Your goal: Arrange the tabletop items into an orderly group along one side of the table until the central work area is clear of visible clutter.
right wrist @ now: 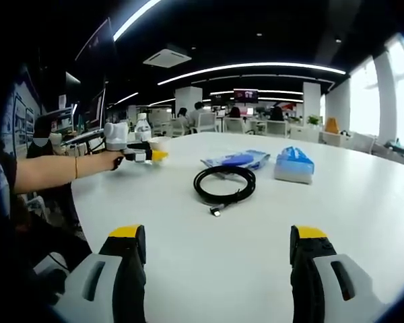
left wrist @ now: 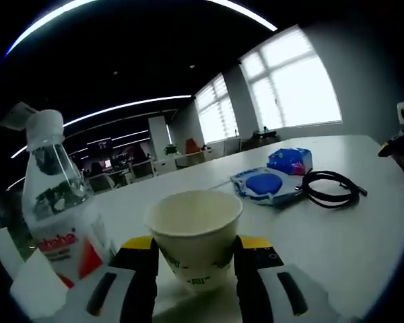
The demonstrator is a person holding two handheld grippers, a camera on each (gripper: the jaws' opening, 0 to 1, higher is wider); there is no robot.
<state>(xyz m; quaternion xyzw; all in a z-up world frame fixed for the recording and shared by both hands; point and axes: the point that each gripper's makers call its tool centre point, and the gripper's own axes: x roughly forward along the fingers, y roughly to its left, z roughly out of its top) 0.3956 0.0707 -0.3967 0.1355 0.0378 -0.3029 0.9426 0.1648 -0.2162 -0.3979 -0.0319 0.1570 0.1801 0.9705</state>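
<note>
A white paper cup (left wrist: 195,232) stands between the jaws of my left gripper (left wrist: 195,247), which are closed against its sides. Just left of it is a clear water bottle (left wrist: 54,202) with a white cap and a red label. In the right gripper view, a person's hand holds the left gripper (right wrist: 140,153) at the table's far left, by the bottle (right wrist: 143,128) and the cup (right wrist: 155,142). My right gripper (right wrist: 217,235) is open over bare table, well short of a black coiled cable (right wrist: 225,183).
A blue tissue pack (right wrist: 293,165) (left wrist: 289,160) and a blue round item in a clear bag (right wrist: 236,160) (left wrist: 266,185) lie beyond the cable (left wrist: 330,188). The white table (right wrist: 209,276) curves away at the left, where the person's arm (right wrist: 47,171) reaches in. Office desks stand behind.
</note>
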